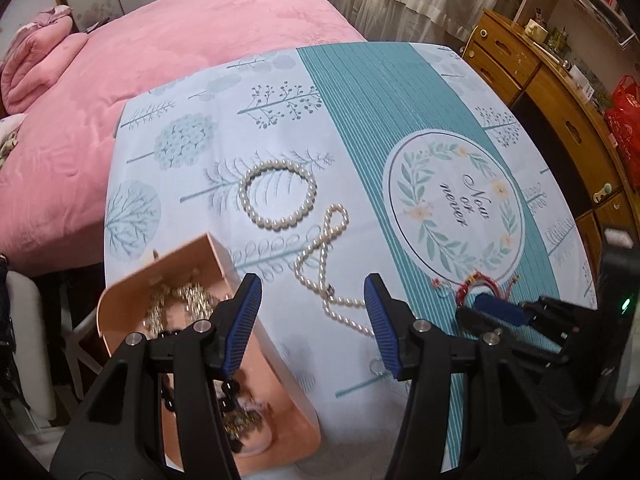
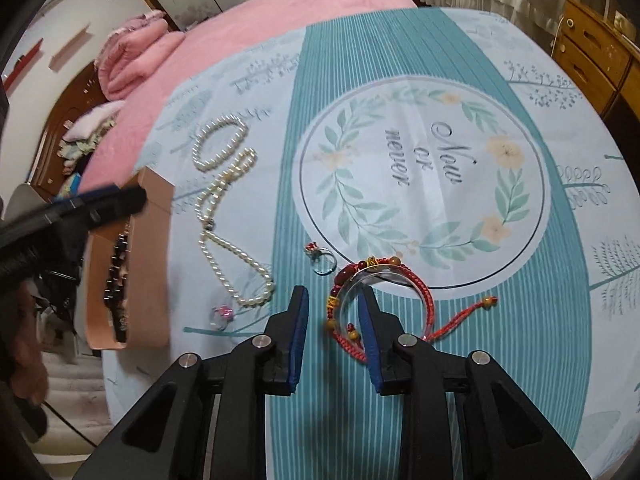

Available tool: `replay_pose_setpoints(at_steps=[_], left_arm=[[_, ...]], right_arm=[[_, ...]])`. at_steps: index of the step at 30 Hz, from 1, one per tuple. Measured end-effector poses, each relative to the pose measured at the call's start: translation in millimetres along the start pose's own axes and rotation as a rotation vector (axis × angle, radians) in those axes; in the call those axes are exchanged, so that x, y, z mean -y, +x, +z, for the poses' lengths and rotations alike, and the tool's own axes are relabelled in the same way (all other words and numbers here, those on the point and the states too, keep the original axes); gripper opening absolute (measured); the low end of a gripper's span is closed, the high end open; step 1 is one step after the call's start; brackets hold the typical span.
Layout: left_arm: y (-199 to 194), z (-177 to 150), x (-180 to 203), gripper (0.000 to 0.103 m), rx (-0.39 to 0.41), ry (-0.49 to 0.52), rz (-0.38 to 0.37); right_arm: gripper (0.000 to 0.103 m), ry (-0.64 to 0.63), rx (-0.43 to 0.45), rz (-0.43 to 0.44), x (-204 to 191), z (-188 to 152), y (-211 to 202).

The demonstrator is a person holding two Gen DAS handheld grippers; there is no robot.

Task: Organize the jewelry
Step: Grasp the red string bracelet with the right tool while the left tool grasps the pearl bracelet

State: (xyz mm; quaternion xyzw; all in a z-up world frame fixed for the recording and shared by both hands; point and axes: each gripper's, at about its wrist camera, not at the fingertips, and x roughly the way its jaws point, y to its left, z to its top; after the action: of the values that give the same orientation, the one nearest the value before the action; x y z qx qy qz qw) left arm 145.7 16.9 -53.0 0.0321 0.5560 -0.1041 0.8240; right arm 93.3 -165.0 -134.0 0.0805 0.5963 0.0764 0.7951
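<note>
A bench (image 2: 500,320) is covered by a smooth printed cloth, a teal ribbed stripe running between pale panels with tree drawings and a leafy wreath medallion. On the pale panel lie a round pearl bracelet (image 1: 278,194) of glossy cream beads and, just beside it, a longer pearl necklace (image 1: 324,268) looped into a loose figure of eight. A peach cardboard box (image 1: 208,320), matt and rounded at its corners, sits at the bench's near left edge; spiky gold pieces and a chain of dark glossy beads are seen inside it.

The left gripper (image 1: 312,316) is held with its ribbed blue jaws wide apart and nothing between them, one jaw over the box's inner wall, the other over the necklace's tail.

Only the right wrist view shows the red braided cord bracelet (image 2: 380,280) with amber and red beads, wound about a clear ring that looks like glass or plastic. The right gripper (image 2: 334,320) stands over it with jaws part way apart; one jaw tip lies inside the loop, the cord's left side between the jaws, though contact cannot be told. A small ring (image 2: 322,260) with a red stone and a pink-stoned piece (image 2: 224,314) lie near.

The bench's right half is bare cloth; a pink quilted bed (image 1: 160,40) borders its far side
</note>
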Motion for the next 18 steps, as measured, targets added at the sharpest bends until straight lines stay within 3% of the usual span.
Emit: replay_pose_setpoints(at_steps=[4,8,18], left_arm=[[11,17,-4,0.05,-0.016,0.013,-0.003],[30,35,-5,0.05,-0.055,0.027,-0.011],[86,78,8,0.05,-0.131,-0.064,-0.003]], right_arm=[[0.023,-0.075,0.012,-0.06,-13,0,12],[0.01,-0.163,0.037,-0.114,-22,-1,17],[0.01,-0.089,0.045,-0.089,12,15,14]])
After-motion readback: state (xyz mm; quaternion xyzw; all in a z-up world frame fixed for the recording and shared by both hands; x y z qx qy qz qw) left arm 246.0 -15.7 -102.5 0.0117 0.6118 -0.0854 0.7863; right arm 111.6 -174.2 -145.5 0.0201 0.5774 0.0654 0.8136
